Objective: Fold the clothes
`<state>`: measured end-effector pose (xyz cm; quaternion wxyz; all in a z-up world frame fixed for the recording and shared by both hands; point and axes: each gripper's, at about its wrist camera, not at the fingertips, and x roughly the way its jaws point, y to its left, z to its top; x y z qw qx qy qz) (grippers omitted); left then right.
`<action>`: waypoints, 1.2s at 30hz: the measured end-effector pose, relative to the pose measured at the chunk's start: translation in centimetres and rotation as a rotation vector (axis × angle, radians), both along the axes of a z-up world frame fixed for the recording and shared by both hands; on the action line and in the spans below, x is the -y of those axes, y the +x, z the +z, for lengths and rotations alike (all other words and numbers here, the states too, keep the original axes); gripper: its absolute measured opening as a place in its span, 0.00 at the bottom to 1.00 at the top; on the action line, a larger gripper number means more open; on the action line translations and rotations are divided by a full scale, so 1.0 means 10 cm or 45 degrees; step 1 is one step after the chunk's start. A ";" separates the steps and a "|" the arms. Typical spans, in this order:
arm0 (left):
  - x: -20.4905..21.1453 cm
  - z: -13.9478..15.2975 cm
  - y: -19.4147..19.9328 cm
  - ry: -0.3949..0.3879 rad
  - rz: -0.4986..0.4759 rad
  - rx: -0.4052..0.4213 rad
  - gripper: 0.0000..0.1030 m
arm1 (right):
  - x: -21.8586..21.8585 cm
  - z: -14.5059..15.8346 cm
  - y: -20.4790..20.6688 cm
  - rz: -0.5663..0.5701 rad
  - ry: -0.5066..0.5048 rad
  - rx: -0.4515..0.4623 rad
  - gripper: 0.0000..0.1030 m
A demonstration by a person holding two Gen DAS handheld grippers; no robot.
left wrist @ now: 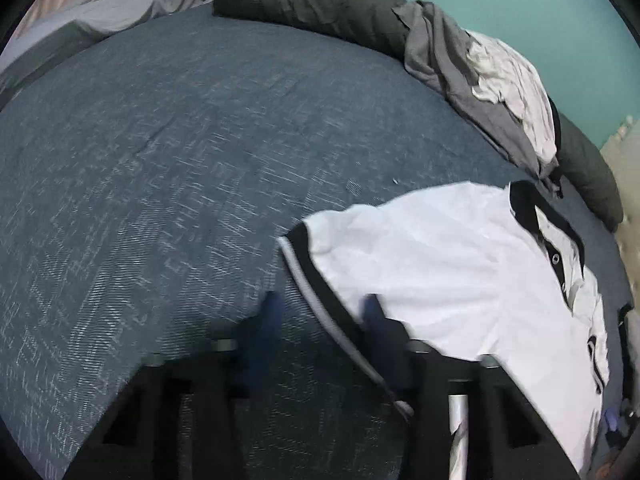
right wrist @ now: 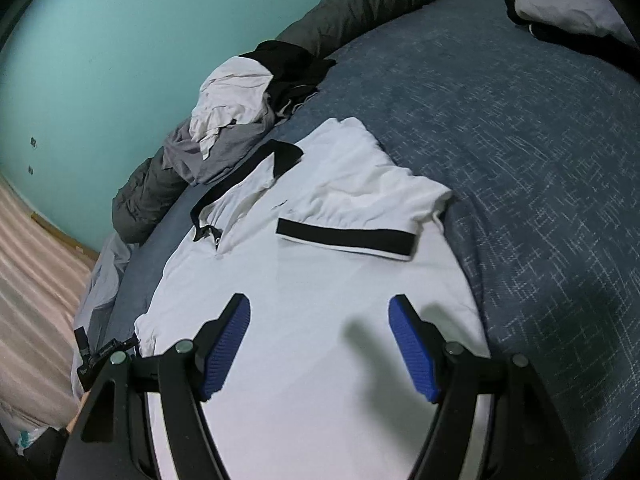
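**Folding the white polo: sleeve step under way**

Working on the white polo shirt (right wrist: 320, 280), which lies spread flat, collar (right wrist: 256, 172) away from me, on the blue woven bedspread (right wrist: 540, 160). One black-banded sleeve (right wrist: 348, 236) is already folded in across the chest. My right claw (right wrist: 320, 344) hovers over the lower body of the shirt, its blue pads (right wrist: 228, 344) spread wide with nothing between them. My left claw (left wrist: 320, 320) is blurred; its fingers sit at a narrower gap, straddling the black and white cuff band (left wrist: 320, 280) of the other sleeve, and I cannot tell whether the pads are pressing on it yet.

As I judge it, the next move calls for pinching that cuff cleanly, one layer only, and carrying it across to match the first sleeve, without dragging the body askew.

Beyond the shirt, a heap of unfolded clothes (right wrist: 228, 120), white, grey and black, waits by a dark rolled duvet (left wrist: 304, 0) along the turquoise wall (right wrist: 120, 40). Grey pillows (left wrist: 120, 12) lie at the bed's head.
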<state>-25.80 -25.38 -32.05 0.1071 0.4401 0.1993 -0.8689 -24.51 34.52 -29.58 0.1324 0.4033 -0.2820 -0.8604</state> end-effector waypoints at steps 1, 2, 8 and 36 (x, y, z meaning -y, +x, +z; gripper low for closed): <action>-0.01 0.00 -0.01 0.007 -0.007 -0.002 0.36 | 0.00 0.00 0.00 0.001 0.000 -0.001 0.71; -0.01 0.00 -0.01 0.013 -0.008 -0.006 0.32 | 0.01 0.00 -0.01 0.004 0.000 -0.003 0.71; 0.03 0.06 -0.01 0.033 -0.015 -0.022 0.07 | 0.05 -0.01 -0.01 0.025 -0.006 -0.001 0.71; -1.77 0.81 -0.52 -0.191 -0.523 -0.012 0.05 | -0.08 0.03 -0.05 -0.001 -0.086 -0.003 0.71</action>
